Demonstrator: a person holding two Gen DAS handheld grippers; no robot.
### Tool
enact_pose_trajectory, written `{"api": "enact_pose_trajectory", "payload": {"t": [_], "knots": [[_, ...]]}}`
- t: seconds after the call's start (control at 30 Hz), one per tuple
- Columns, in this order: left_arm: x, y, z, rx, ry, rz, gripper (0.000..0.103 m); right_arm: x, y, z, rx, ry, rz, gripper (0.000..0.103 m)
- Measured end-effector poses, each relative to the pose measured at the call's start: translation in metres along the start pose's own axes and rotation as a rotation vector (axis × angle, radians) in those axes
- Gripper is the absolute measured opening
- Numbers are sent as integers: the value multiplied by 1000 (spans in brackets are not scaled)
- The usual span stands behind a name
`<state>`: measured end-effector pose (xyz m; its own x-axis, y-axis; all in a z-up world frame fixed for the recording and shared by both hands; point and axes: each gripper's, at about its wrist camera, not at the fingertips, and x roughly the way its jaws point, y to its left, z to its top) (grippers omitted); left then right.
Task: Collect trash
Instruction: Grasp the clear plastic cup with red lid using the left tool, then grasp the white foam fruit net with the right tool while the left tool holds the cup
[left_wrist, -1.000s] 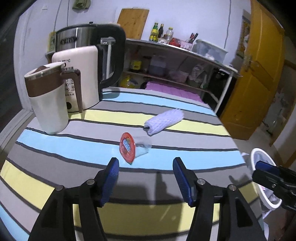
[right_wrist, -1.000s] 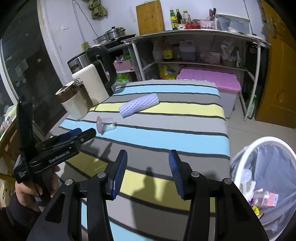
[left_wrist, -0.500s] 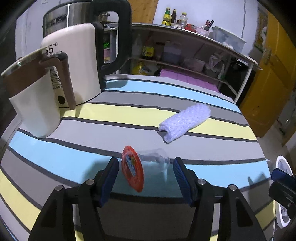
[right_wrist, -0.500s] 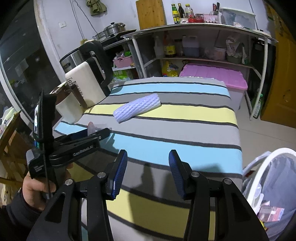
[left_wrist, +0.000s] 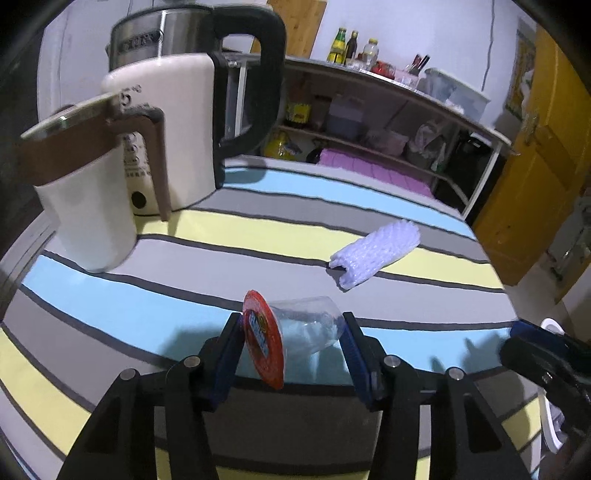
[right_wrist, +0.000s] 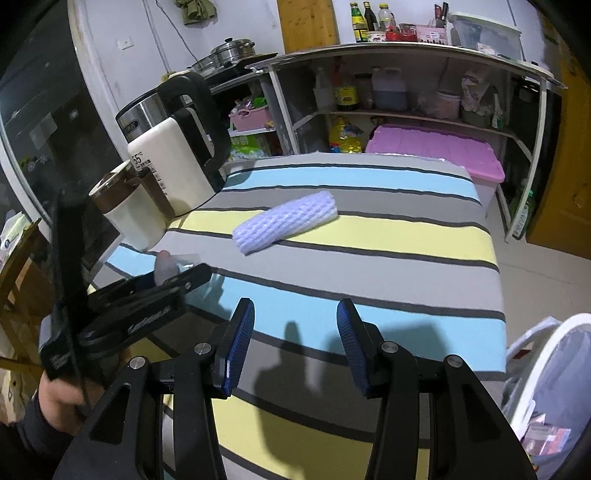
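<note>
So the clear plastic cup (left_wrist: 306, 325) with the red foil lid (left_wrist: 263, 345) is lying on its side on the striped desk (left_wrist: 258, 236), lid end toward the left pad, base toward the right one. The left gripper (left_wrist: 291, 354) has it straddled and its jaws are closing, but from what I can see the pads aren't squeezing it yet. The lid rim looks about touching the left pad, and I can't tell about the base. Coming at it end-to-end makes sense to me: the lid and base are the stiff bits, and pinching the thin wall would just crush it.

A bit further out, on the yellow stripe, there's the white foam fruit net (right_wrist: 286, 221), well apart from the cup and not touched by anything. Probably the next piece of trash.

The right gripper (right_wrist: 295, 343) hangs over the near edge of the desk with nothing between its jaws, partly spread. My guess is it's parked there ready to go for the net.

The white bin (right_wrist: 546, 373) with the plastic liner sits on the floor off the desk's right corner, already with some wrappers in it, so it's a short swing.

Back left are a white mug (left_wrist: 85, 192) and kettle (left_wrist: 177, 122). Not trash, leave those.
</note>
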<state>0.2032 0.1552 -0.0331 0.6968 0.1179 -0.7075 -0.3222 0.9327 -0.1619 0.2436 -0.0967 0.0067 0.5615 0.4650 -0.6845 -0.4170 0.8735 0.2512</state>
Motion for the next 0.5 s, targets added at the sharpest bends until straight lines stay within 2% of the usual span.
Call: {"api": "enact_pose_trajectory", "payload": {"t": [0.23, 0.5], "knots": [[-31, 24, -4, -37, -48, -33, 52, 22, 22, 22, -1, 1, 6, 48], [-47, 50, -7, -81, -74, -44, 52, 67, 32, 49, 86, 22, -12, 48]]}}
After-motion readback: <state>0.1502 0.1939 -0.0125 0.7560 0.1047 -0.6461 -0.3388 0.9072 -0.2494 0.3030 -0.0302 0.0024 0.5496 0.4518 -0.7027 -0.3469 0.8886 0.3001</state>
